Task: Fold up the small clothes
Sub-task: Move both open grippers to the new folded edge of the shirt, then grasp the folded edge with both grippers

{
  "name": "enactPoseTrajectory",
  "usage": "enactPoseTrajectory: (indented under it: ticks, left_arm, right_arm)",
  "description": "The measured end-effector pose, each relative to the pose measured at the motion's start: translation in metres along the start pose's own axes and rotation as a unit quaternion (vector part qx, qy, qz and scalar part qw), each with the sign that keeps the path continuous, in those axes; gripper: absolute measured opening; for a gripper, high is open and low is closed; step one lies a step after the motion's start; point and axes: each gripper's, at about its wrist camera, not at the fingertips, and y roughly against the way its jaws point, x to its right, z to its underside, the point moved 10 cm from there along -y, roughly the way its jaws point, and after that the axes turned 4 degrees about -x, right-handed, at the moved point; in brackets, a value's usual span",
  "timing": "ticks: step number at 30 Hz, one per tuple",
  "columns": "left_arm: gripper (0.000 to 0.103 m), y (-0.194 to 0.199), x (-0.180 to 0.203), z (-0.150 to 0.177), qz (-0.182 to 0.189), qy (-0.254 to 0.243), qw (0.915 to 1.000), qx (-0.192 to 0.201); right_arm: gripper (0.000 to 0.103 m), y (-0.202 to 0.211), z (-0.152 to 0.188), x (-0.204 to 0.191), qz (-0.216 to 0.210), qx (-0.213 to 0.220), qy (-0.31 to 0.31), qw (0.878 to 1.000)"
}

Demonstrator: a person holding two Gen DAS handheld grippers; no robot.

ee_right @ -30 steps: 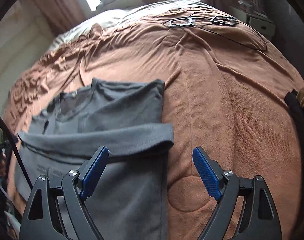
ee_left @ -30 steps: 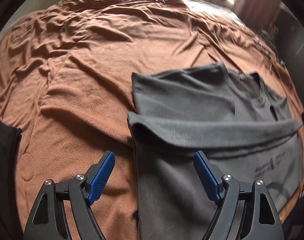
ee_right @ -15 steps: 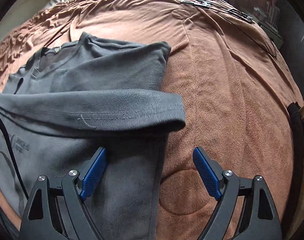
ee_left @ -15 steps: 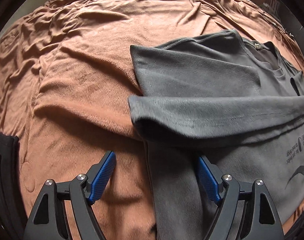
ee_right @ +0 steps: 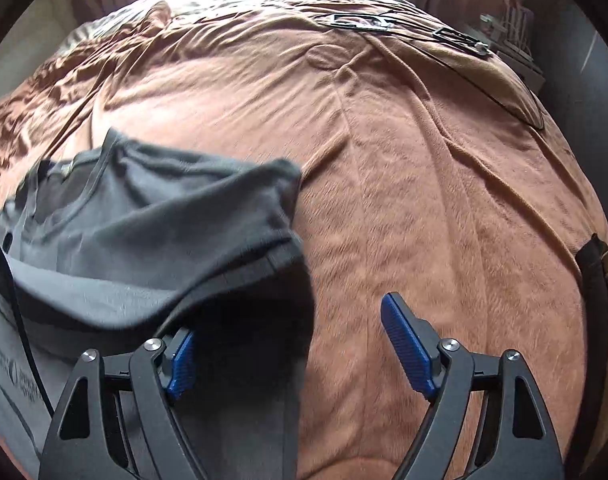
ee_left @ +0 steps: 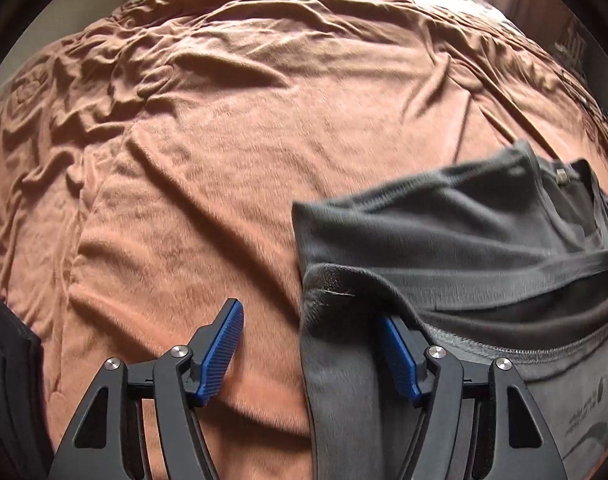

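A dark grey T-shirt (ee_left: 456, 240) lies partly folded on a brown blanket (ee_left: 224, 140); it also shows in the right wrist view (ee_right: 152, 232). My left gripper (ee_left: 316, 344) is open, its right finger pushed under the shirt's folded left edge, which drapes over the blue pad (ee_left: 398, 356). My right gripper (ee_right: 288, 344) is open, its left finger under the shirt's folded right edge, the blue pad (ee_right: 182, 364) partly hidden by cloth. Both folded edges are lifted off the lower layer.
The brown blanket (ee_right: 424, 180) covers the whole bed. Black hangers (ee_right: 360, 22) and a cord lie at the far right of the bed. Dark clothing (ee_left: 4, 380) lies at the left edge, and black and tan items (ee_right: 596, 280) at the right edge.
Both grippers have pushed forward under the folded band of the shirt and tilted up. The band's two ends now ride over the inner fingers, lifted from the cloth below.
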Motion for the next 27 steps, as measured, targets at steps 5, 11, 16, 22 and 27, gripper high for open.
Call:
enactPoseTrajectory:
  ticks: [5, 11, 16, 22, 27]
  left_arm:
    - [0.053, 0.009, -0.010, -0.013, 0.005, 0.033, 0.9991, 0.026]
    - [0.047, 0.034, -0.028, -0.014, 0.032, 0.076, 0.9947, 0.062]
    - [0.047, 0.035, -0.013, -0.004, 0.076, 0.059, 0.9943, 0.047]
    - [0.036, 0.013, -0.006, 0.000, 0.087, 0.062, 0.9940, 0.025]
    - [0.015, 0.004, 0.000, -0.001, 0.090, 0.055, 0.9942, 0.021]
  right_arm:
    - [0.065, 0.006, -0.009, 0.014, -0.016, 0.023, -0.043, 0.999]
    - [0.048, 0.027, -0.001, 0.030, -0.039, 0.048, -0.073, 0.995]
    - [0.048, 0.034, 0.012, 0.020, -0.080, 0.035, -0.050, 0.995]
    - [0.048, 0.018, 0.015, 0.013, -0.095, 0.008, -0.025, 0.995]
    - [0.040, 0.001, -0.006, 0.012, -0.101, 0.004, -0.022, 0.995]
